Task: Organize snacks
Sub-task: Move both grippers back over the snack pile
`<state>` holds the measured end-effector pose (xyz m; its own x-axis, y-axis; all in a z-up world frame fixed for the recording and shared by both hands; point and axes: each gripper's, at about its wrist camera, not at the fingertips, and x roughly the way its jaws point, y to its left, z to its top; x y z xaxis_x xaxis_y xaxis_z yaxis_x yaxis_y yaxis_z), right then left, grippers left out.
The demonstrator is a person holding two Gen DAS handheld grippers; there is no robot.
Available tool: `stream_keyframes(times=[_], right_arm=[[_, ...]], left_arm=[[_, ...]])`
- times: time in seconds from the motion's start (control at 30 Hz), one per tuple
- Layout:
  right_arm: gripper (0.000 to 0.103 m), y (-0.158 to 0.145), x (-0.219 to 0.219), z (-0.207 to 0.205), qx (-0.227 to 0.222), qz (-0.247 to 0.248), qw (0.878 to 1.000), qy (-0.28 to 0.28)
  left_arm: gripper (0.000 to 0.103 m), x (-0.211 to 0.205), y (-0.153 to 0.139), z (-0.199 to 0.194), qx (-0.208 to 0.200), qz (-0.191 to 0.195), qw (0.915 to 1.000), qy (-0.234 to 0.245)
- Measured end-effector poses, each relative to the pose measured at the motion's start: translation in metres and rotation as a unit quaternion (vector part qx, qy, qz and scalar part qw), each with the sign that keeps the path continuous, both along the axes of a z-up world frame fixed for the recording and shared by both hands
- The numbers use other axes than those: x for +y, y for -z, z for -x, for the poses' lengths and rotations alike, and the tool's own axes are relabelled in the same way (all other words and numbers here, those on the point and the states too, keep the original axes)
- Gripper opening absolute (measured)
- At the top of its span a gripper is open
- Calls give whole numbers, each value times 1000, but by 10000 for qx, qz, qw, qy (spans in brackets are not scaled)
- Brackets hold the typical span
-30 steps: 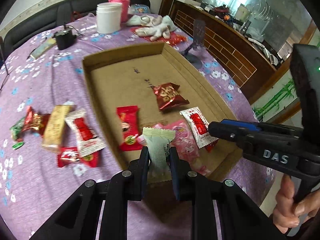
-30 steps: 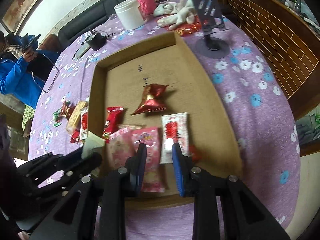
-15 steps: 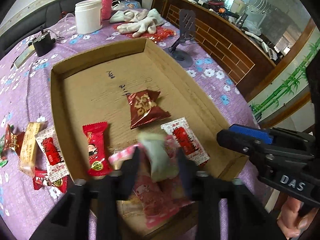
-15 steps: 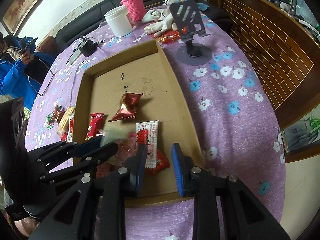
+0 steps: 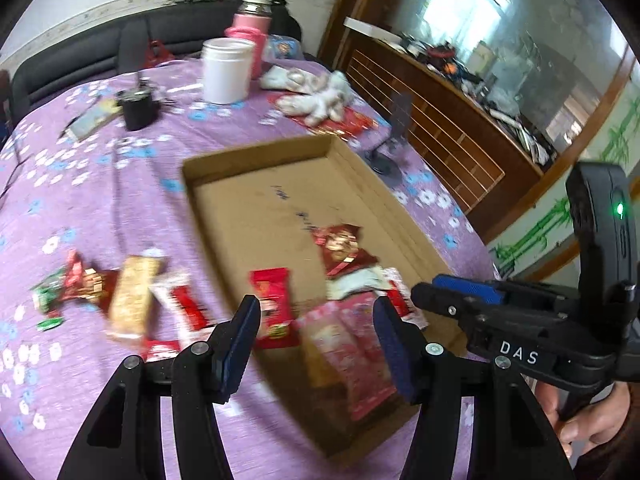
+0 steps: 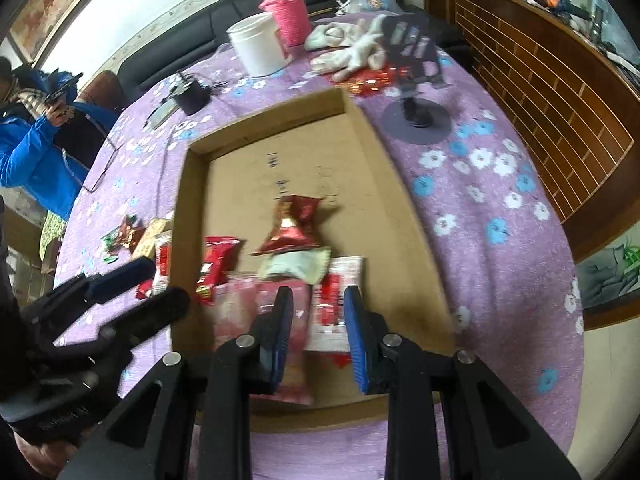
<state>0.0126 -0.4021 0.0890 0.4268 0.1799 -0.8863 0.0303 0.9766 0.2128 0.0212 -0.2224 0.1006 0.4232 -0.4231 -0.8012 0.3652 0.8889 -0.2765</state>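
A shallow cardboard tray (image 5: 352, 172) (image 6: 188, 208) lies on the purple cloth. In it lie a dark red foil snack (image 5: 340, 248) (image 6: 294, 228), a pale green packet (image 5: 356, 282) (image 6: 298, 264), a red packet (image 5: 272, 300) (image 6: 216, 264), pink packets (image 5: 348, 344) (image 6: 236, 312) and a white-red sachet (image 6: 336, 300). Left of the tray lie a tan bar (image 5: 134, 296), a white-red sachet (image 5: 182, 304) and a red-green candy (image 5: 68, 284) (image 6: 124, 236). My left gripper (image 5: 316, 320) is open and empty above the tray's near edge. My right gripper (image 6: 318, 312) is open and empty over the pink packets.
At the table's far side stand a white jar (image 5: 226, 70) (image 6: 258, 44), a pink flask (image 5: 252, 36) (image 6: 286, 12), white gloves (image 5: 320, 96) (image 6: 352, 48), a black charger (image 5: 138, 106) (image 6: 192, 94) and a phone stand (image 5: 390, 152) (image 6: 416, 116). A person in blue (image 6: 36, 148) stands at the far left.
My left gripper opened and let the pale green packet drop into the tray beside the dark red snack, then drew back. The right gripper stayed open over the tray's near end.
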Motion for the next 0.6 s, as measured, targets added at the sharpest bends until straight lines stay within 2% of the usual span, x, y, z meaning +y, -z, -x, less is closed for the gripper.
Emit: stream_keyframes(times=[0.27, 0.47, 0.53, 0.6], right_arm=[[25, -4, 55, 1, -59, 14, 9992, -406], [26, -4, 78, 9, -70, 28, 9984, -566], [26, -5, 82, 13, -96, 62, 9983, -570], [26, -5, 84, 16, -95, 88, 9983, -571]], left_arm=[[62, 98, 3, -5, 146, 154, 9952, -960], [62, 190, 26, -15, 341, -97, 9768, -2114], [62, 209, 41, -25, 416, -263, 9713, -2328], [62, 216, 54, -38, 494, -486, 9695, -2350]])
